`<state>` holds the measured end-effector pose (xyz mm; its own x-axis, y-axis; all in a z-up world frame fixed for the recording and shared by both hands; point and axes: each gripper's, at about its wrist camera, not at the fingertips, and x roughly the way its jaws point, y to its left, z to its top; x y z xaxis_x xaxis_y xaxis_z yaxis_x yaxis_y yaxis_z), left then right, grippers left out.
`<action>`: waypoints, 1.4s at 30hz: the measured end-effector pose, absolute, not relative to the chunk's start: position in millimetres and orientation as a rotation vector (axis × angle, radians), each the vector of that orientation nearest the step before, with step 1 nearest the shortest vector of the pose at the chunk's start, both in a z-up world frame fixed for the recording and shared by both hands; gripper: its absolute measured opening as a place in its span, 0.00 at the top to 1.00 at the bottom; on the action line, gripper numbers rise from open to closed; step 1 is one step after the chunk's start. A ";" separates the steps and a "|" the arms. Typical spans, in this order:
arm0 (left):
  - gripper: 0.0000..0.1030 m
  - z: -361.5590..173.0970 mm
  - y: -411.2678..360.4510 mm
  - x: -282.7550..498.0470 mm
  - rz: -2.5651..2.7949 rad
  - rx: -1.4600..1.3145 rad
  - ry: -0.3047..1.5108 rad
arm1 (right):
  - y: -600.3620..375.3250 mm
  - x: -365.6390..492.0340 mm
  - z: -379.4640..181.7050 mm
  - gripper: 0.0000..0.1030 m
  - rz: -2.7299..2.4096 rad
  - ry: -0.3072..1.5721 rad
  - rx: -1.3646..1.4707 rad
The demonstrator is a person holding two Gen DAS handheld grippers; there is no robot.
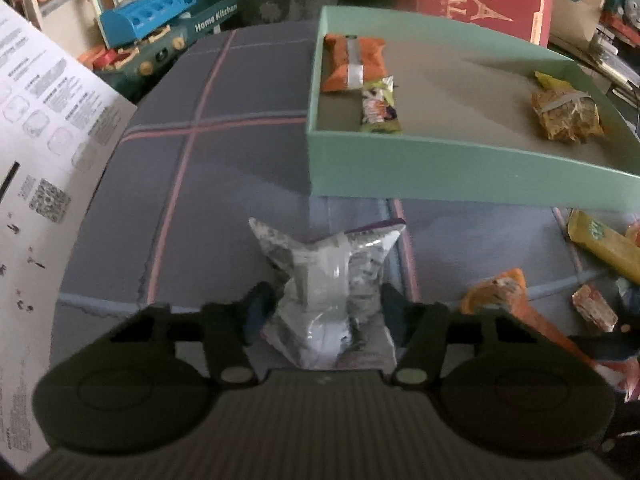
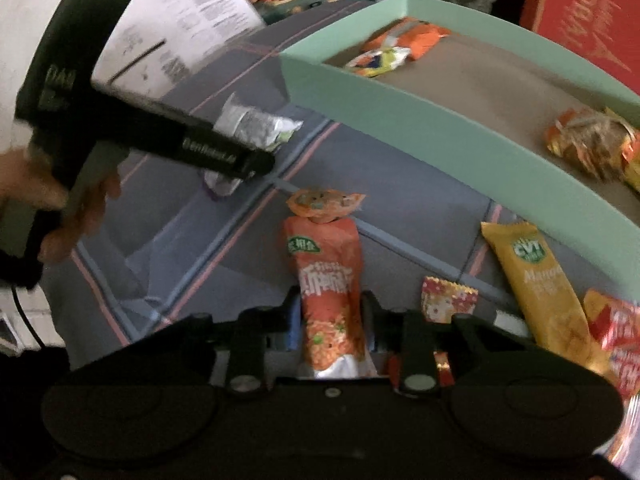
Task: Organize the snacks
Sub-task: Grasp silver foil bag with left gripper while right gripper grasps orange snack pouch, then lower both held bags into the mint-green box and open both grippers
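Silver foil packet [image 1: 332,280] sits clamped between the left gripper [image 1: 324,312] jaws, centre-bottom of the left wrist view, apparently lifted off the grey plaid cloth [image 1: 224,168]. Orange pouch [image 2: 330,280] is pinched the same way in the right gripper [image 2: 332,320], centre-bottom of the right wrist view; whether its tip touches the cloth is unclear.

Step in hand, by my read: both grips made, transfer to the mint-green box [image 1: 440,168] pending. Box already holds an orange pack [image 1: 352,62] and a small bar [image 1: 380,106] at upper centre, plus a yellow-brown pack [image 1: 566,114] at upper right.

Next move calls for lifting each packet over the near wall, which stands well above the cloth, then dropping into the bare middle of the box floor.

Room: open cloth in the left half of the left wrist view. White printed sheet [image 1: 44,152] crowds the far left. Loose snacks, including a yellow mango bar [image 2: 544,288], clutter the lower right beside the right gripper. Both tools are close, so stagger the moves to avoid a clash.
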<state>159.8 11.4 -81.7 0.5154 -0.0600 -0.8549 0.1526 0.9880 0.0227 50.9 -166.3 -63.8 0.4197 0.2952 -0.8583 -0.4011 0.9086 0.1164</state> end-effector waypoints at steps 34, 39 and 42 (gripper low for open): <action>0.62 11.4 -71.8 264.2 -0.250 0.111 0.876 | -300.8 185.1 27.9 0.72 0.128 0.856 0.327; 0.62 2.6 -92.5 312.3 -0.241 0.143 0.875 | -307.7 235.3 13.5 0.72 0.075 0.862 0.359; 0.62 -4.8 -95.2 331.5 -0.231 0.153 0.882 | -311.1 259.5 2.6 0.72 0.054 0.868 0.364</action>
<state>331.5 -95.2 -4.8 0.6135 -0.1366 -0.7778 0.2624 0.9642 0.0376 259.5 -311.1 2.6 0.6491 0.1931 -0.7358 0.0998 0.9373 0.3340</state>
